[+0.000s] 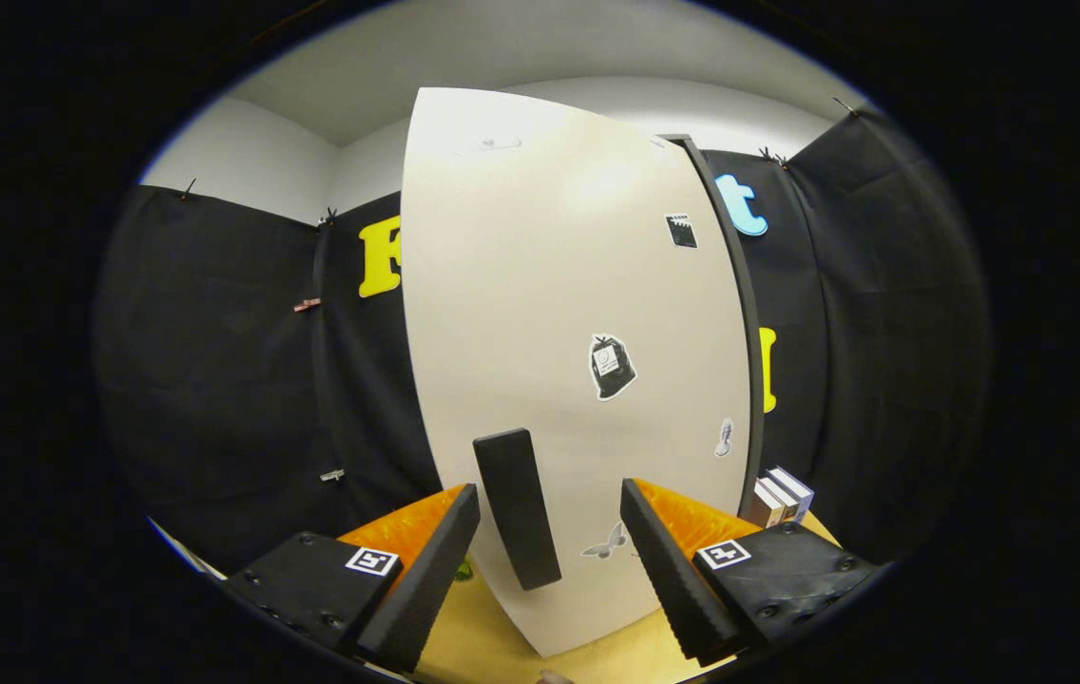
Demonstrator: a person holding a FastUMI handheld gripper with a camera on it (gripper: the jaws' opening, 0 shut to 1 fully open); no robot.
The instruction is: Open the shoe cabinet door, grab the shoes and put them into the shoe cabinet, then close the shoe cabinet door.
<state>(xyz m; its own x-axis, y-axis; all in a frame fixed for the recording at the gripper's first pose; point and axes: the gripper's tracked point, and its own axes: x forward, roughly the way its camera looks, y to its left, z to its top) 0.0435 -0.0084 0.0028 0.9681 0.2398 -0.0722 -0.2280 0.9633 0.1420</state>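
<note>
Fingers of the gripper (549, 560) are standing wide apart at the near end of the scene, pressing on nothing — the jaws are gaping with open space between them. Each finger is carrying a small square marker on its upper block. Beneath them a yellowish table surface (487, 646) is showing, and something small and green (464, 570) is peeking out just beside the left finger, too hidden to identify.

Just ahead of the fingers, and sitting between them, the black door handle (518, 508) is hanging as a tilted vertical bar on the pale shoe cabinet door (540, 313). Neither finger is touching it; the handle is lying nearer the left finger than the right. The door itself is rising tall beyond the fingers, its face carrying several small stickers — a dark bag-shaped one (611, 366) near the middle, a butterfly shape (606, 543) low down by the right finger, a little dark square (681, 231) higher up. A dark edge of the cabinet (734, 285) is running along the door's right side.

Farther right, past the right finger, a few boxes (782, 494) are standing on the table. Behind everything the black cloth wall (217, 380) is hanging, clipped along its top.
</note>
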